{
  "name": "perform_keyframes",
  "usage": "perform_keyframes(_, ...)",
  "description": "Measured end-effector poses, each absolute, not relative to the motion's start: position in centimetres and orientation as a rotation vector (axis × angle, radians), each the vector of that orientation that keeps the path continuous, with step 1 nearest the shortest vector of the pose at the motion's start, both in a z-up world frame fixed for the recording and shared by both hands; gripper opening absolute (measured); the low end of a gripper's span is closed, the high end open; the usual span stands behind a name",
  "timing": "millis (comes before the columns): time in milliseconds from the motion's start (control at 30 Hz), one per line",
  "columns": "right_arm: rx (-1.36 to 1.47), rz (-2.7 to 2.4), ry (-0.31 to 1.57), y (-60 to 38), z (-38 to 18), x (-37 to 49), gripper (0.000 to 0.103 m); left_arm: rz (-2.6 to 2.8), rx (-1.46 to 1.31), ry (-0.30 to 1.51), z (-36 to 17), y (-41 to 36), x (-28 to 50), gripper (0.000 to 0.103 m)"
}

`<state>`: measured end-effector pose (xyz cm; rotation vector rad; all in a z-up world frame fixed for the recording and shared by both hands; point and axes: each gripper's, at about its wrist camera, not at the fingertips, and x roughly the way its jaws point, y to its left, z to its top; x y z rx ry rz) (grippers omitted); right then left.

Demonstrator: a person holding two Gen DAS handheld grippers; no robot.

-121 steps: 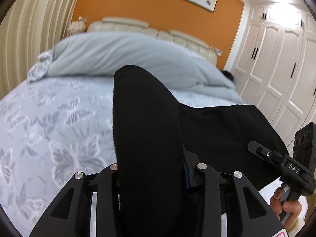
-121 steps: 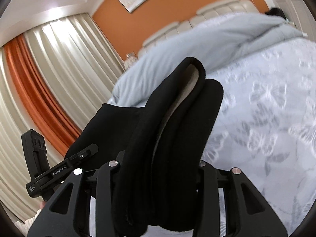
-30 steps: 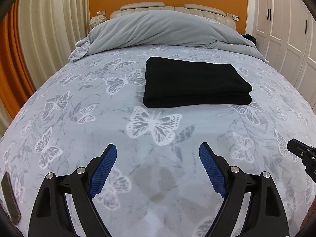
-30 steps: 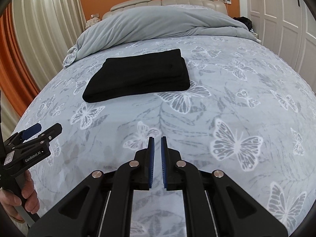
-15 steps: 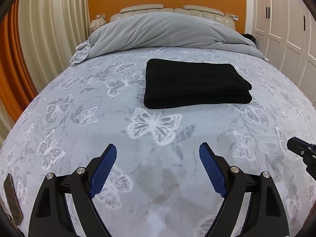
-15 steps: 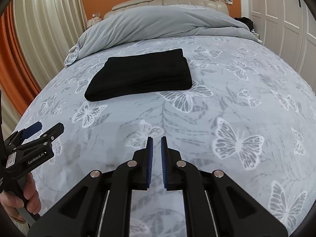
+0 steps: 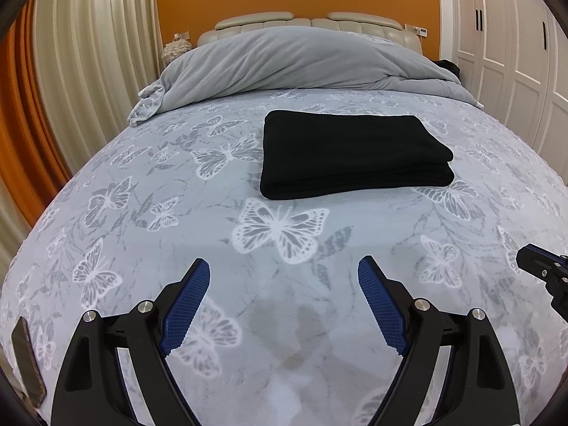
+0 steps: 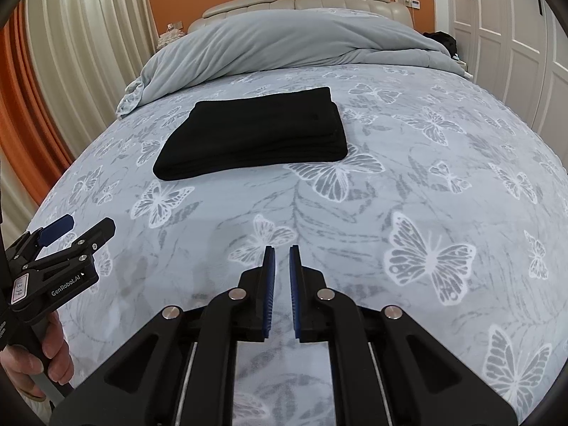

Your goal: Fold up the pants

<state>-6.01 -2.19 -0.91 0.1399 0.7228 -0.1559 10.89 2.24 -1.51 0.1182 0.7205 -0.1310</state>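
Observation:
The black pants (image 7: 351,152) lie folded in a flat rectangular stack on the butterfly-print bed cover (image 7: 177,213), in the middle of the bed. They also show in the right wrist view (image 8: 255,138). My left gripper (image 7: 284,273) is open and empty, held well back from the pants near the foot of the bed. My right gripper (image 8: 282,252) is empty, its blue pads nearly together with a narrow gap, also well short of the pants. The left gripper shows at the left edge of the right wrist view (image 8: 76,229).
A rumpled grey duvet (image 7: 301,60) is heaped at the head of the bed below a cream headboard (image 7: 309,21). Curtains (image 7: 88,53) hang on the left, white wardrobe doors (image 7: 514,53) stand on the right. A dark flat object (image 7: 28,362) lies at the bed's near left edge.
Four seconds ago both grippers were shut on the black pants held up. Since one second ago the pants lie folded on the bed; both grippers have barely moved.

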Motion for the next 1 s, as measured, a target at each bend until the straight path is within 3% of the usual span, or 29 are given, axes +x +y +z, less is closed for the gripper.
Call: perform_keyframes(1000, 0.136, -0.156, 0.724, -1.99, -0.94, -6.02, 0.007, -0.127, 0.153, 0.743, -1.82, 2.17, 11.09, 0.084)
